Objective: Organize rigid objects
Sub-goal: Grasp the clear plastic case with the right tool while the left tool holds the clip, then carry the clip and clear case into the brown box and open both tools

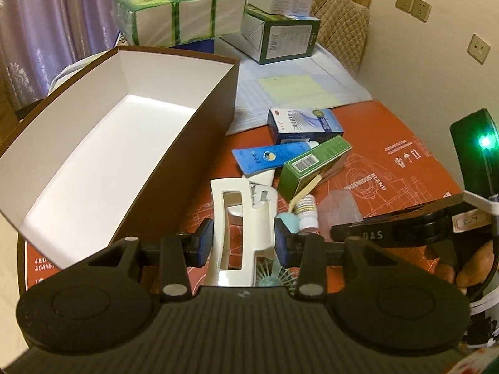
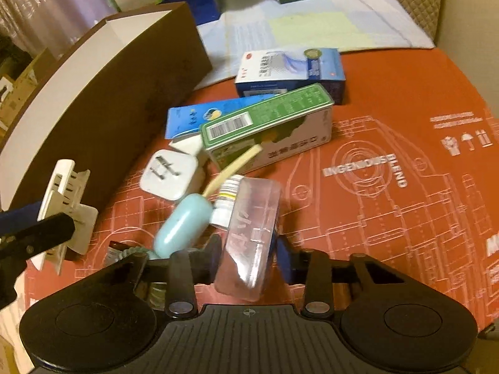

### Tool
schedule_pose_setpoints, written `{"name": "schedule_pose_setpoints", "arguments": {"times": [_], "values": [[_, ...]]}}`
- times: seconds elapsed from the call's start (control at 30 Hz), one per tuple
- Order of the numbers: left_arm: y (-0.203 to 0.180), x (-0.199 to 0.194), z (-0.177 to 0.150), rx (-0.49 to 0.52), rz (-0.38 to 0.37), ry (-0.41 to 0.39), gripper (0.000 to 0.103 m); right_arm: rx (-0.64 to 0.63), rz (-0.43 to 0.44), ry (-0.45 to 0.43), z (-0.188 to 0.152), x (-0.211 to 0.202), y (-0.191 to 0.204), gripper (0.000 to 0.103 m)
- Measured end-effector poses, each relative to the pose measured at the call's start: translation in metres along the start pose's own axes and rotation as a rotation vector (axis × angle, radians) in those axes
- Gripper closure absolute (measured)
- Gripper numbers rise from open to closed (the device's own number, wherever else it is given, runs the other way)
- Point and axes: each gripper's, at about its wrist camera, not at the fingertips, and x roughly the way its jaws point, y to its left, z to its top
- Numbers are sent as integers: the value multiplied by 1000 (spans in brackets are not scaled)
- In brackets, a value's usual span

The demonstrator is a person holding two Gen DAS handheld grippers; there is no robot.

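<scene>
At six o'clock of the red worktop [image 2: 405, 99], the left gripper [image 1: 243, 243] is clamping a white plastic clip [image 1: 241, 218] and the right gripper [image 2: 249, 258] is pinching a clear plastic case [image 2: 249, 233], probably both heading for the empty brown box [image 1: 103, 143] at ten o'clock.

Left wrist view sits low behind its fingers, facing forward and slightly down across the red mat [image 1: 389, 143], close to the brown box [image 1: 174, 143] at left. Right wrist view looks likewise from further right, nearer the clutter. Both share the box [image 2: 103, 99], mat [image 2: 389, 118] and green carton [image 1: 315, 165] [image 2: 265, 127].
</scene>
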Motion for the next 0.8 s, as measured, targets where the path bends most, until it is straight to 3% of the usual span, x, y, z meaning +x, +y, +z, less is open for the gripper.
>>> {"name": "schedule_pose_setpoints", "arguments": {"times": [0.33,0.6,0.8], "values": [[5,-17,19,4,-20,-57,68,17,47,-108,10,-43,6,77],[35,-42,39,-31,26,-133,68,-95,196,-246,41,-84,66,77],[73,-56,47,-76,105,-165,67,-180,286,-280,64,-85,118,77]]}}
